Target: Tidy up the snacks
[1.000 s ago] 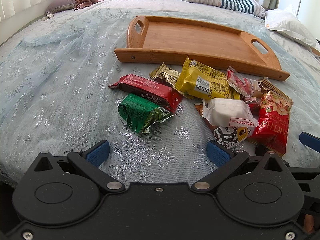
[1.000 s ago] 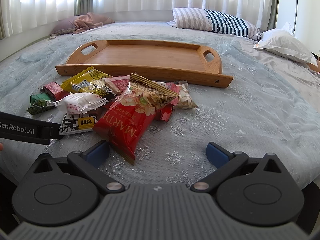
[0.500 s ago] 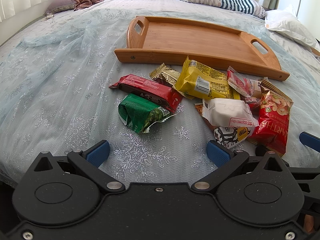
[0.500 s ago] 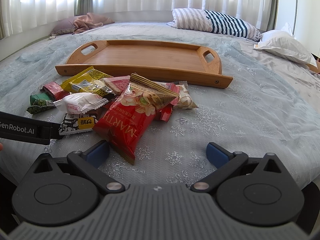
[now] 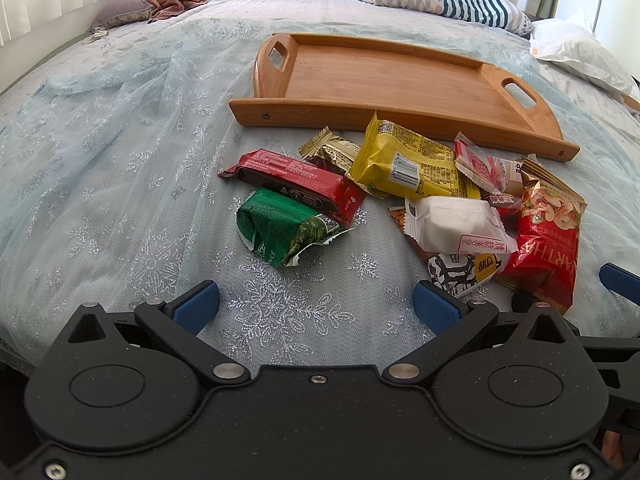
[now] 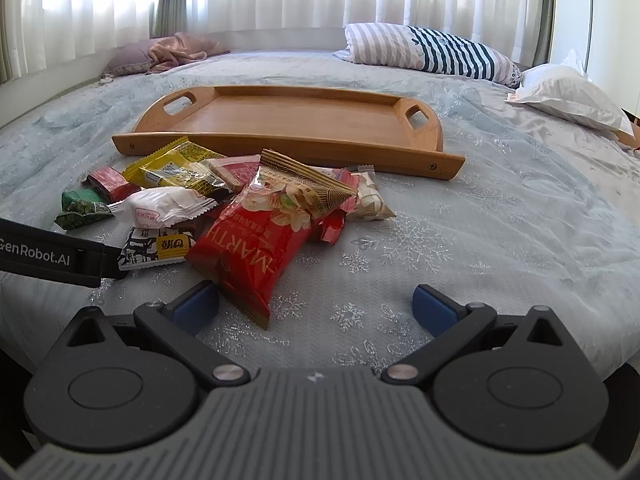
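A pile of snack packets lies on the bed in front of an empty wooden tray [image 5: 400, 80] [image 6: 300, 120]. Nearest my left gripper [image 5: 316, 306] is a green packet [image 5: 284, 228], with a dark red bar [image 5: 296, 184], a yellow packet [image 5: 408, 164], a white packet [image 5: 456, 224] and a big red nut bag [image 5: 544, 236] around it. My left gripper is open, a little short of the green packet. My right gripper [image 6: 316, 304] is open too, and the big red nut bag [image 6: 256, 248] reaches down beside its left fingertip. Nothing is held.
The bed carries a pale blue snowflake cover [image 5: 120, 160]. Striped pillows [image 6: 432, 52] and a white pillow [image 6: 568, 96] lie at the far right, a pink cloth [image 6: 176, 50] at the far left. The left gripper's body [image 6: 52, 252] shows at the left edge of the right wrist view.
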Demonstrator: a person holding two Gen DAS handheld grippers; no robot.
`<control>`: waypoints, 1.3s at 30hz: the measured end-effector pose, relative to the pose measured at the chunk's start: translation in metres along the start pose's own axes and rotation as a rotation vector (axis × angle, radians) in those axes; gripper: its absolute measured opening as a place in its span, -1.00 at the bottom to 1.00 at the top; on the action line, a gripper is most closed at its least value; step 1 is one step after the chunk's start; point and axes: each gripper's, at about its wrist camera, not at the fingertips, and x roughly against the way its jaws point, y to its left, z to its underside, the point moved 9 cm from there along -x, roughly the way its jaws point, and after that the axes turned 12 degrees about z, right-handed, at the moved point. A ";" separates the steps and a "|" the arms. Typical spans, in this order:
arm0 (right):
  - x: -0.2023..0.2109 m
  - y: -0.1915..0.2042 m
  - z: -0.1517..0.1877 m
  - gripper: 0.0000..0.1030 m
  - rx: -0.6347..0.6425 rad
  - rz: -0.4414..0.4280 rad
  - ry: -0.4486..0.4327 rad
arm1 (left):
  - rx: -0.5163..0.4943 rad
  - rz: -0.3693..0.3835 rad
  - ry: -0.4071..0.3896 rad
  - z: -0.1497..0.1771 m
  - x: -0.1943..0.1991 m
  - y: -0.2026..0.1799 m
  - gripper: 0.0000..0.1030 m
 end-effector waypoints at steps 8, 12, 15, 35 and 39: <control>-0.002 -0.001 0.001 1.00 0.008 0.002 0.011 | -0.011 0.009 -0.025 -0.002 0.006 -0.001 1.00; -0.001 0.001 0.002 1.00 0.021 0.008 -0.013 | -0.032 0.015 -0.072 0.002 0.008 -0.001 1.00; -0.001 0.001 0.002 1.00 0.024 0.011 -0.016 | -0.056 0.020 -0.115 0.005 0.009 -0.001 1.00; 0.028 -0.002 -0.028 1.00 -0.025 -0.030 -0.226 | -0.085 -0.029 -0.282 -0.036 0.043 0.013 1.00; 0.024 -0.003 -0.033 1.00 -0.070 -0.027 -0.220 | -0.062 -0.004 -0.261 -0.036 0.036 0.020 1.00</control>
